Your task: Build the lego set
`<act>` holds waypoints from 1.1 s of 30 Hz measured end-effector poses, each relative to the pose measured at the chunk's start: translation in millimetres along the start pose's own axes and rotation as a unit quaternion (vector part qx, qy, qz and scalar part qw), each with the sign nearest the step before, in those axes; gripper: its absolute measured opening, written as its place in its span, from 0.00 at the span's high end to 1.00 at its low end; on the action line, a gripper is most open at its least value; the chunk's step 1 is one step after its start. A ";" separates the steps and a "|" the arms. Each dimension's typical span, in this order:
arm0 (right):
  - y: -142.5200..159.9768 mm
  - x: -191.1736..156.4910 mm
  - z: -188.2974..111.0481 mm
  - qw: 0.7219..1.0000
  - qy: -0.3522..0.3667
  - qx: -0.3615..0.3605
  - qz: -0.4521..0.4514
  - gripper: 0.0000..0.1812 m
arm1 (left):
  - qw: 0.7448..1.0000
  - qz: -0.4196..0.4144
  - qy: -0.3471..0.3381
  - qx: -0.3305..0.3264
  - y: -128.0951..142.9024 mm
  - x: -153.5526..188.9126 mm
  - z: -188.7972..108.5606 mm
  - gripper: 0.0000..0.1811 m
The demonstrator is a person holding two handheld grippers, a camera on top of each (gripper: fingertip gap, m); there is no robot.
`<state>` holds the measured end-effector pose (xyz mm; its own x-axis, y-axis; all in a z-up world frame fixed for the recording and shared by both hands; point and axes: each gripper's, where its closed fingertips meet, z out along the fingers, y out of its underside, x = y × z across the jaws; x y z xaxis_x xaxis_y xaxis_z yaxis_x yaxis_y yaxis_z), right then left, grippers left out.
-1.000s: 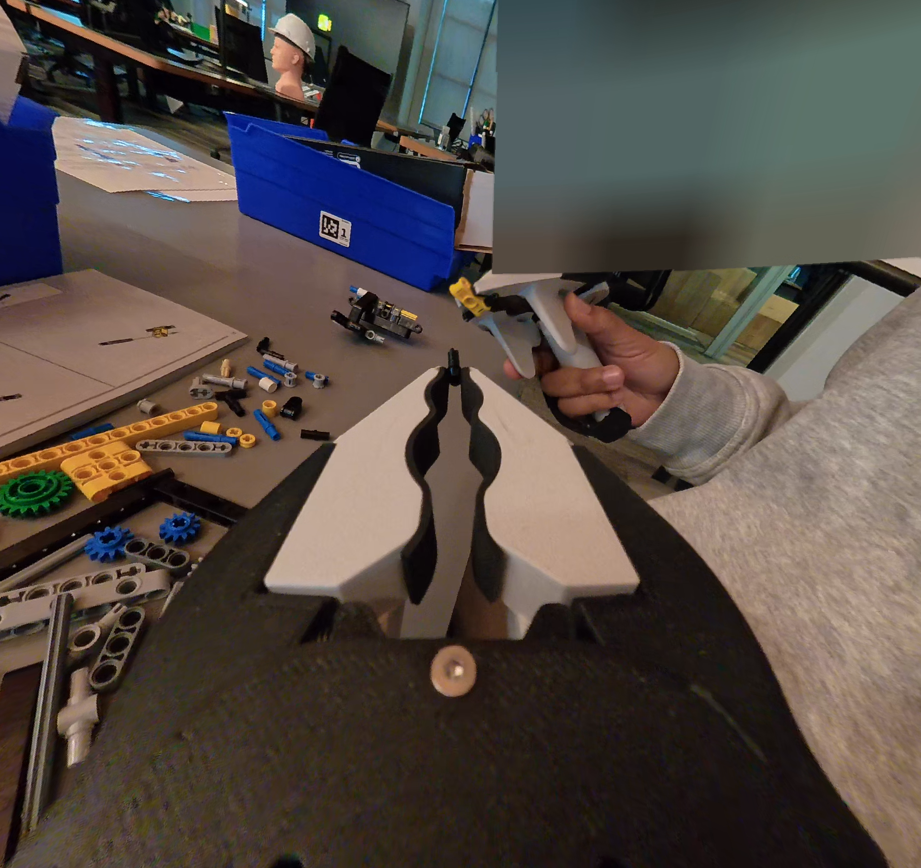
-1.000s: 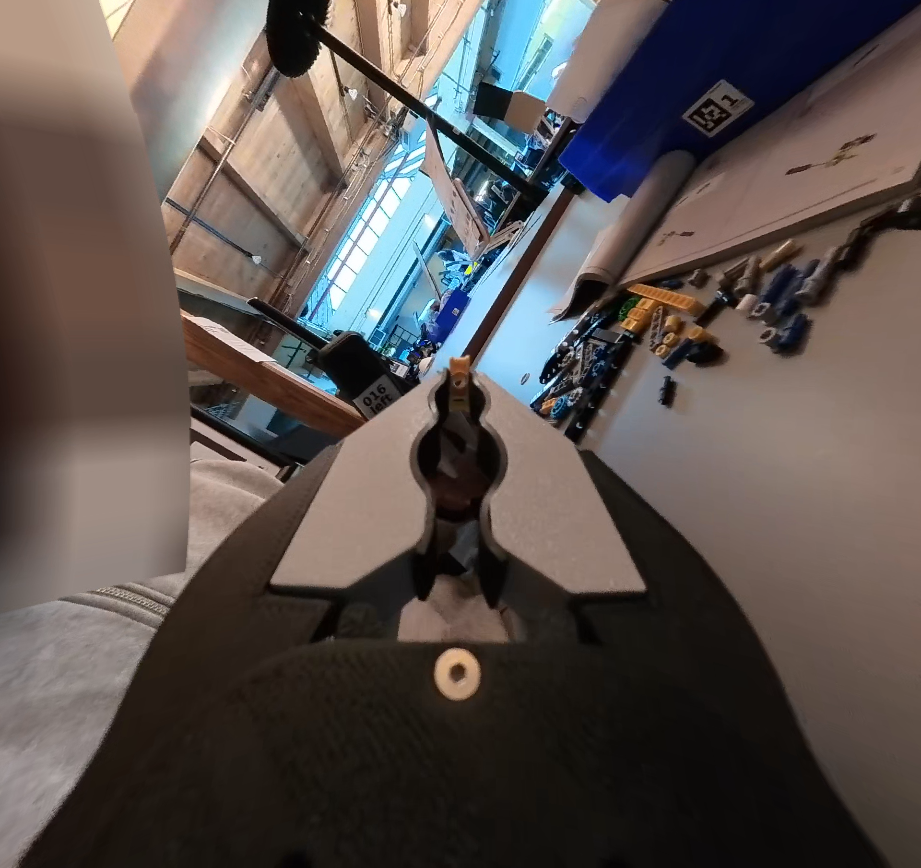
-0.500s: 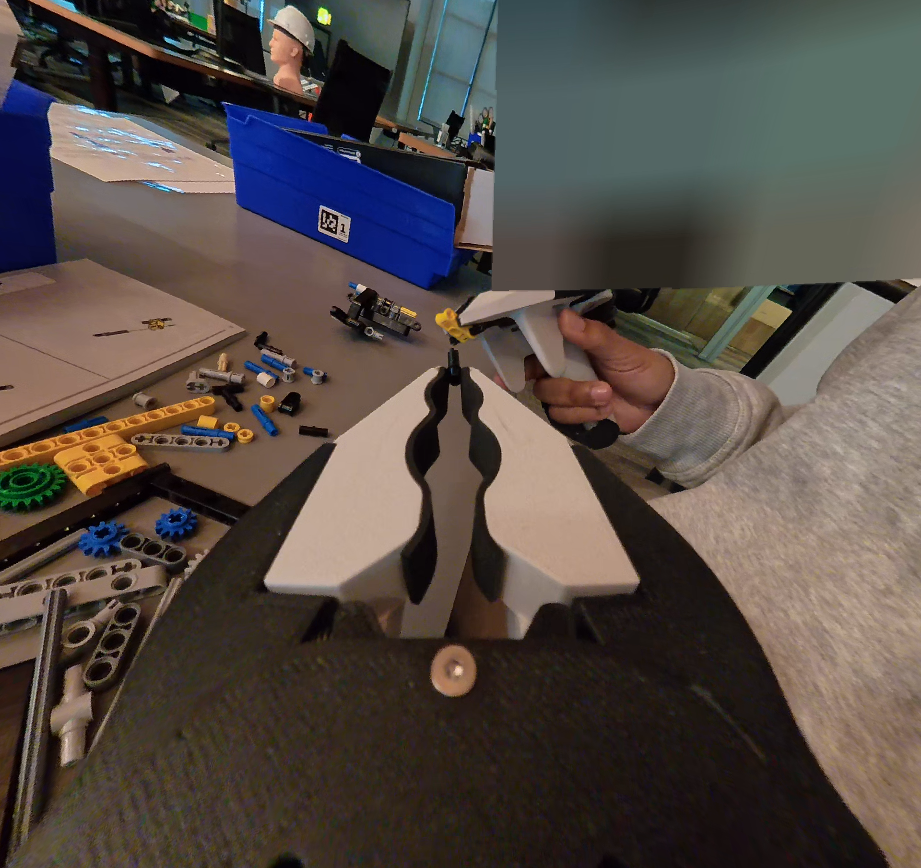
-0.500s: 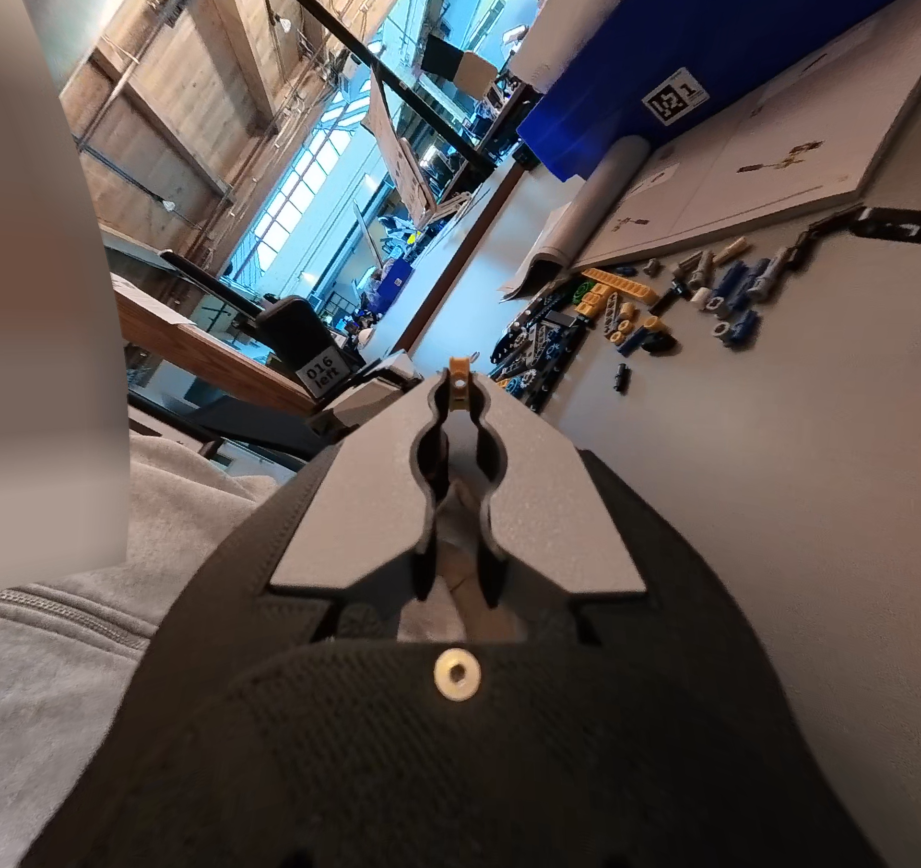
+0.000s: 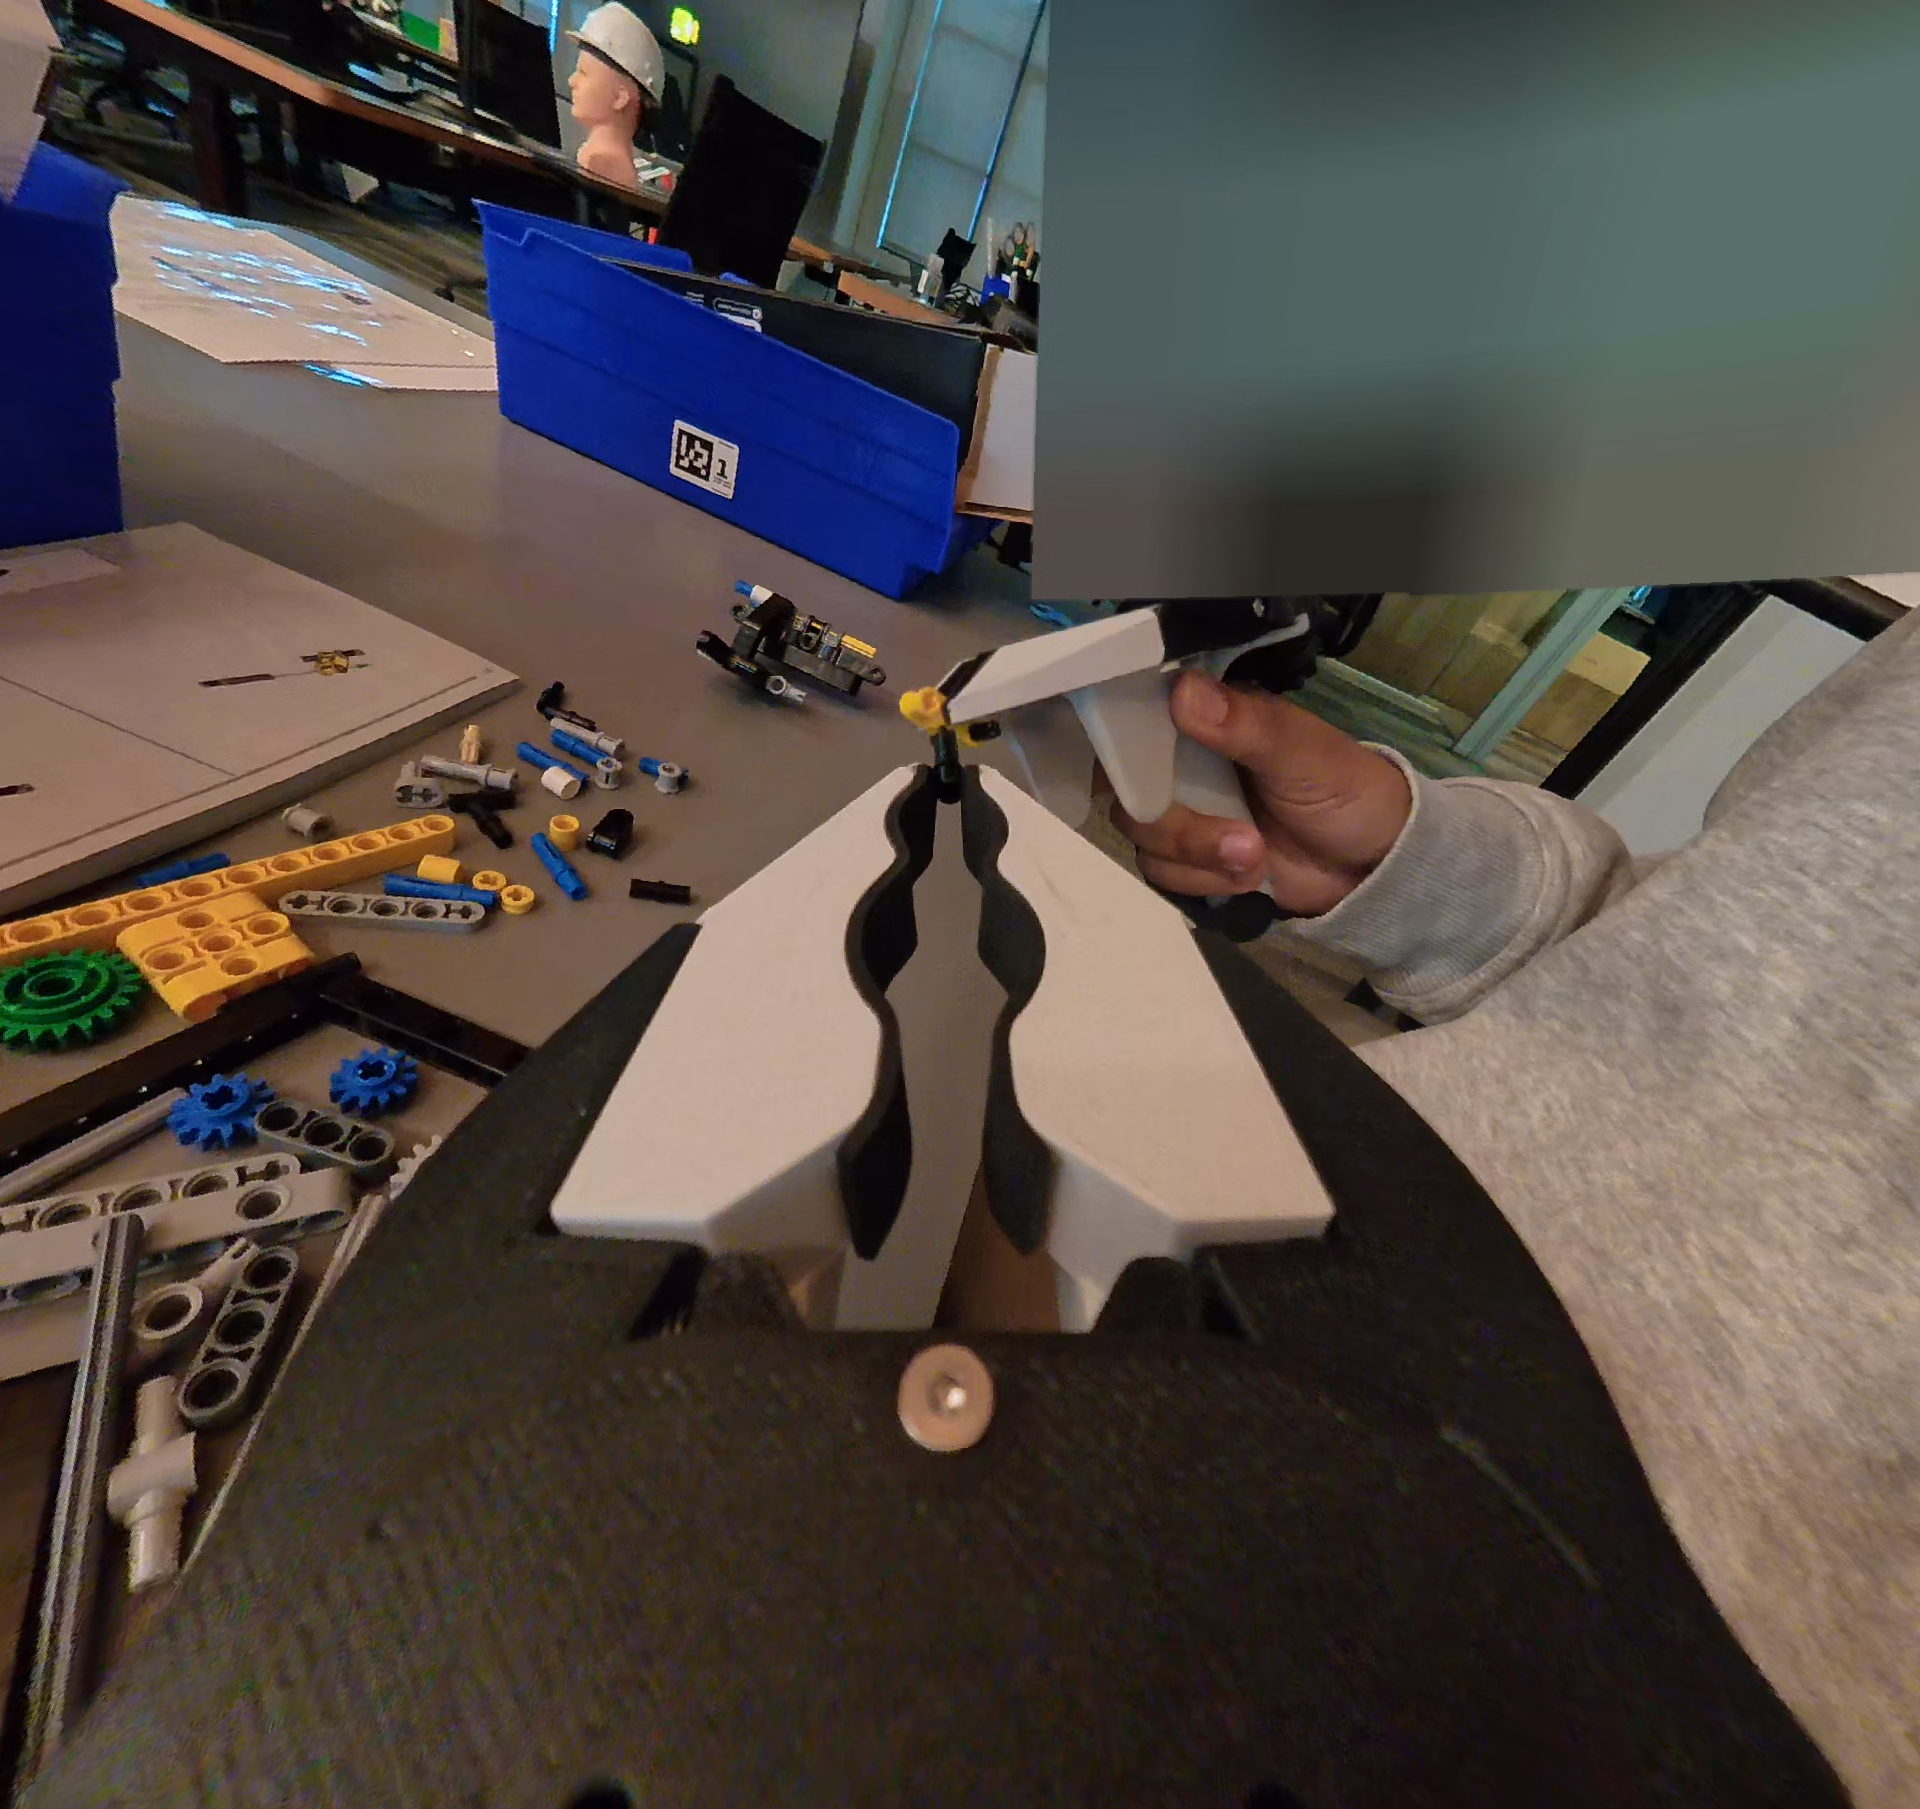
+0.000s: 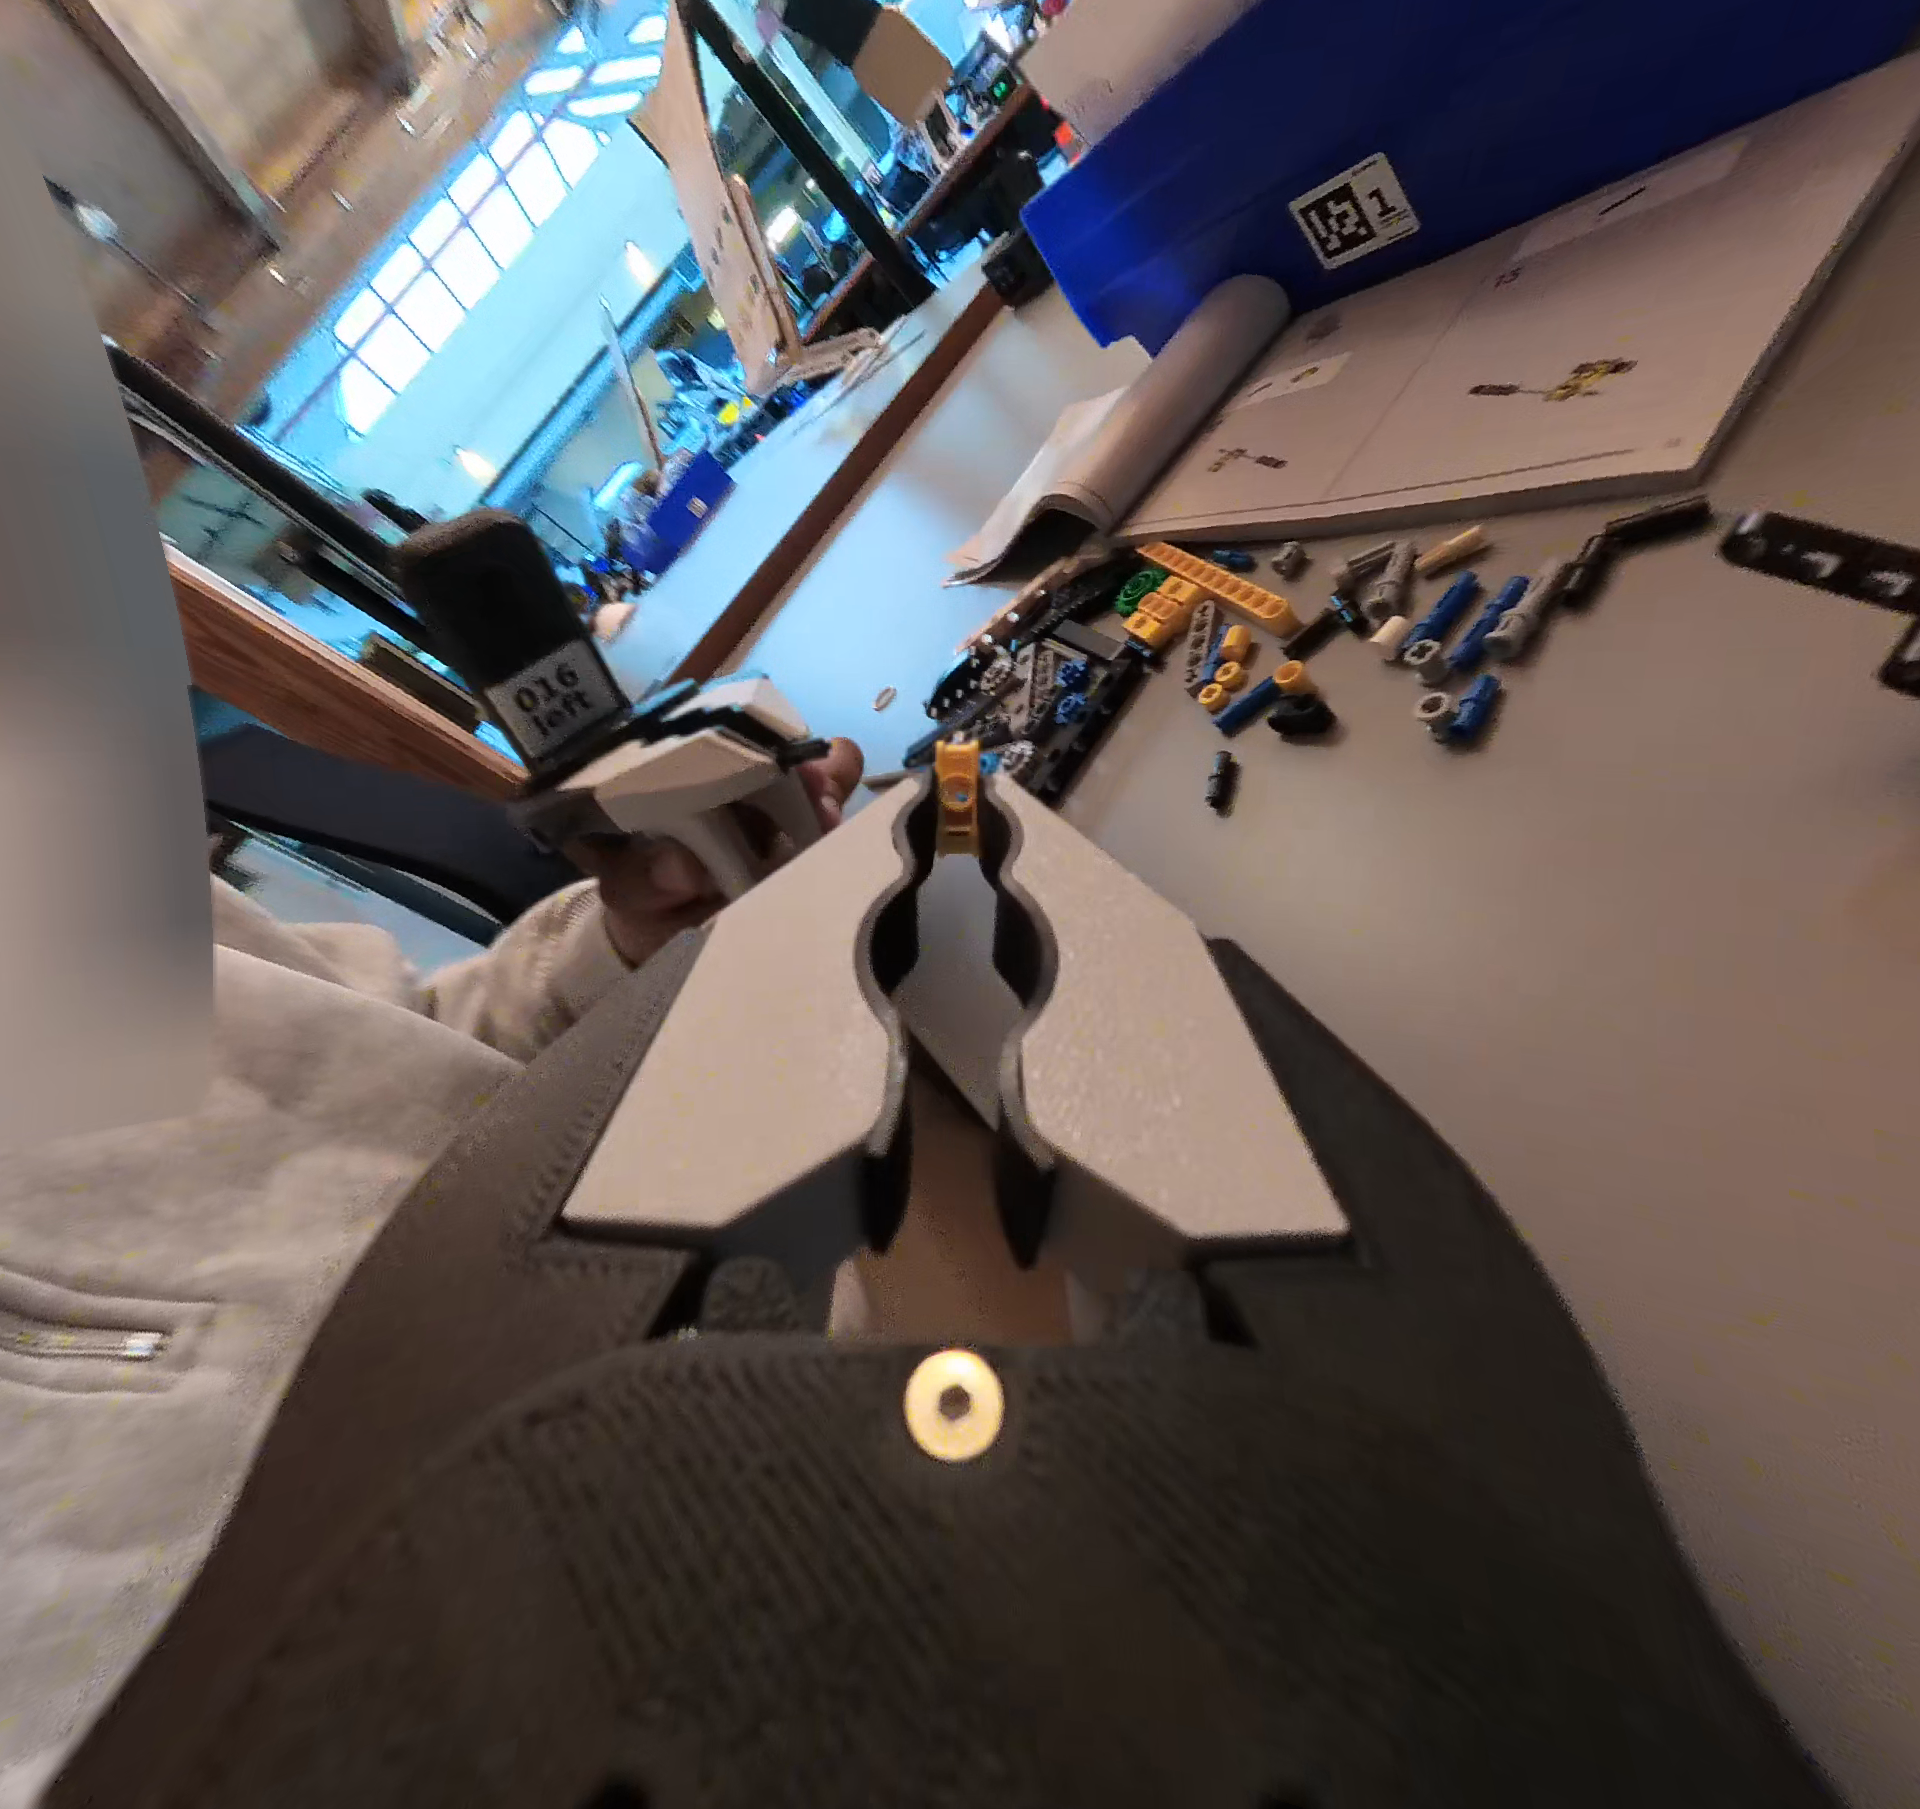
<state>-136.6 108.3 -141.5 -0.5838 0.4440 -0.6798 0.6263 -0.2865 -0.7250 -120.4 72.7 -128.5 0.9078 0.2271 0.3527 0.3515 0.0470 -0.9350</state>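
My left gripper (image 5: 943,785) is shut on a small black pin (image 5: 944,772) held above the table. My right gripper (image 6: 956,803) is shut on a small yellow connector (image 6: 955,799). In the left wrist view the right gripper (image 5: 951,710) reaches in from the right, its yellow connector (image 5: 922,705) just above and touching the black pin's tip. In the right wrist view the left gripper (image 6: 821,749) shows at the left with the black pin sticking out. A small black partly built assembly (image 5: 790,650) sits on the grey table (image 5: 540,554).
Loose blue, grey and yellow pins (image 5: 540,803) lie left of my grippers, with a yellow beam (image 5: 239,876), green gear (image 5: 62,1001), blue gears (image 5: 218,1110) and grey beams. An open instruction booklet (image 5: 208,679) lies at left. A blue bin (image 5: 727,429) stands behind. The tips of one gripper are about 5 cm away from the tips of the other.
The right gripper has swung left and down with the yellow connector until it meets the black pin in my left gripper. Both stay shut.
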 end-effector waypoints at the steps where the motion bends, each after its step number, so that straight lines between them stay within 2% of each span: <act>1: 1.2 0.6 0.7 1.000 0.008 -0.004 -0.012 0.97 | 1.000 0.000 -0.002 0.000 0.1 -0.6 0.0 0.98; 8: 11.6 2.4 7.7 0.992 0.057 -0.038 -0.106 0.97 | 1.000 0.013 -0.018 -0.016 5.9 -3.2 2.3 0.98; 19: 7.7 10.9 7.5 0.988 0.086 -0.023 -0.123 0.97 | 0.999 0.001 -0.031 -0.022 8.6 -8.9 2.8 0.98; 33: 4.1 39.2 9.3 0.960 0.208 -0.014 -0.185 0.97 | 0.992 0.023 -0.115 -0.035 14.7 -27.0 6.7 0.98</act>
<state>-161.7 116.6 -172.2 -0.5165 0.8131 -0.2686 0.4323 -0.0231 -0.9014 -141.4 73.8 -152.0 0.8494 0.4447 0.2841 0.3331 -0.0343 -0.9423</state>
